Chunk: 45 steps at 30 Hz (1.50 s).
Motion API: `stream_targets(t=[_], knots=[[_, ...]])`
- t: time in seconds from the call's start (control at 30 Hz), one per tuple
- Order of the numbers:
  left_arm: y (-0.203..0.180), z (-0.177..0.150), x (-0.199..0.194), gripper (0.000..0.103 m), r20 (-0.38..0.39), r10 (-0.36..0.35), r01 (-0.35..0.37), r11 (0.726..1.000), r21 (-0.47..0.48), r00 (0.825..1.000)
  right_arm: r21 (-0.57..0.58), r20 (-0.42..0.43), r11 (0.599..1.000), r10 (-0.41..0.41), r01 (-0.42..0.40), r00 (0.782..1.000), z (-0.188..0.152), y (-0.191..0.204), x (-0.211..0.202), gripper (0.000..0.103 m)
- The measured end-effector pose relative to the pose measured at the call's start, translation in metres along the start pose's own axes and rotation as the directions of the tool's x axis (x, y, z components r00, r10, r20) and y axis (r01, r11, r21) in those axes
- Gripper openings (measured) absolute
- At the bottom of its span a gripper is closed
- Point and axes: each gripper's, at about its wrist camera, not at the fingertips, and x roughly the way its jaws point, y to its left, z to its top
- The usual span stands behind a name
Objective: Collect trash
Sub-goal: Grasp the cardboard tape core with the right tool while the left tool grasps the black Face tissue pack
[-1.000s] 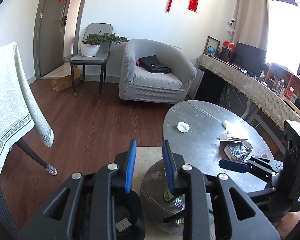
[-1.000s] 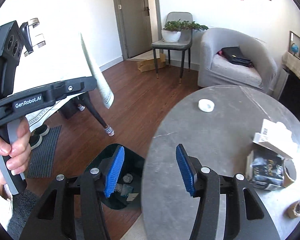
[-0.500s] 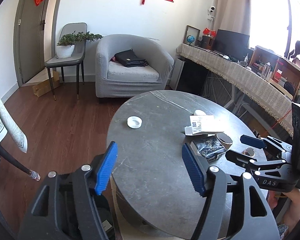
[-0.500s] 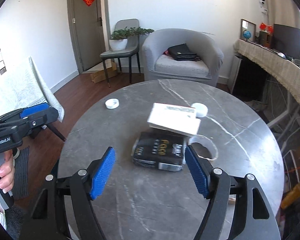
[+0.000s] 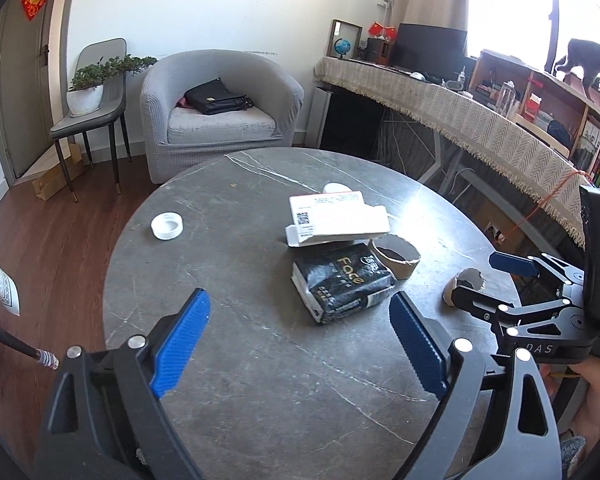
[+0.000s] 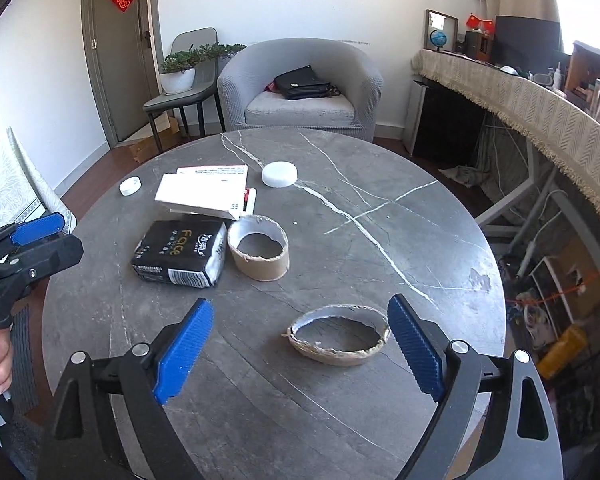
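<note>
A round grey marble table (image 5: pixel 240 360) (image 6: pixel 420 240) holds trash. A black tissue pack (image 5: pixel 340 280) (image 6: pixel 180 254) lies under a white carton (image 5: pixel 336 220) (image 6: pixel 204 194). Beside them stand a cardboard tape core (image 5: pixel 396 256) (image 6: pixel 259 254), a flattened torn cardboard ring (image 6: pixel 336 340) (image 5: pixel 462 282), a white lid (image 6: pixel 279 174) and a small white ring (image 5: pixel 167 226) (image 6: pixel 130 186). My left gripper (image 5: pixel 300 350) is open and empty, just short of the tissue pack. My right gripper (image 6: pixel 300 354) is open and empty, with the torn ring between its fingers' line.
A grey armchair (image 5: pixel 220 108) with a black bag stands behind the table. A chair with a potted plant (image 5: pixel 86 92) is at the back left. A long cloth-covered desk (image 5: pixel 460 120) runs along the right. A cloth-covered table's edge (image 6: pixel 4 184) is at the left.
Both grippers swung up from the floor bin to over the tabletop. The left gripper opened wide. The right gripper moved right to the torn ring.
</note>
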Motion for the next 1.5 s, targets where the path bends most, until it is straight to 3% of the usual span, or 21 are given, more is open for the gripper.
stream_targets(t=[0.53, 0.63, 0.87, 0.93, 1.27, 1.4, 1.5], knots=[[-0.035, -0.007, 0.038, 0.094, -0.083, 0.020, -0.017, 0.999, 0.041, 0.996, -0.003, -0.041, 1.000, -0.005, 0.005, 0.999, -0.006, -0.020, 0.015, 0.089], [-0.038, -0.005, 0.043, 0.094, -0.096, 0.030, -0.027, 0.999, 0.038, 0.995, 0.001, -0.051, 1.000, -0.007, 0.008, 0.999, -0.005, -0.023, 0.019, 0.079], [-0.047, -0.004, 0.053, 0.094, -0.109, 0.074, -0.070, 0.997, 0.042, 0.991, 0.005, -0.054, 1.000, 0.000, 0.000, 0.999, -0.007, -0.026, 0.025, 0.073], [-0.051, -0.004, 0.055, 0.094, -0.110, 0.094, -0.089, 0.995, 0.049, 0.989, 0.004, -0.053, 1.000, 0.006, -0.006, 0.999, -0.006, -0.027, 0.022, 0.062], [-0.063, 0.007, 0.069, 0.094, -0.108, 0.168, -0.164, 0.986, 0.042, 0.980, 0.081, 0.012, 0.994, 0.067, -0.068, 0.998, -0.004, -0.050, -0.002, 0.061], [-0.062, 0.015, 0.068, 0.094, -0.086, 0.208, -0.206, 0.978, 0.031, 0.974, 0.100, 0.014, 0.992, 0.076, -0.077, 0.997, -0.007, -0.059, -0.003, 0.061], [-0.061, 0.018, 0.077, 0.094, -0.111, 0.216, -0.215, 0.976, 0.023, 0.970, 0.100, 0.007, 0.992, 0.081, -0.081, 0.997, -0.011, -0.063, -0.002, 0.061]])
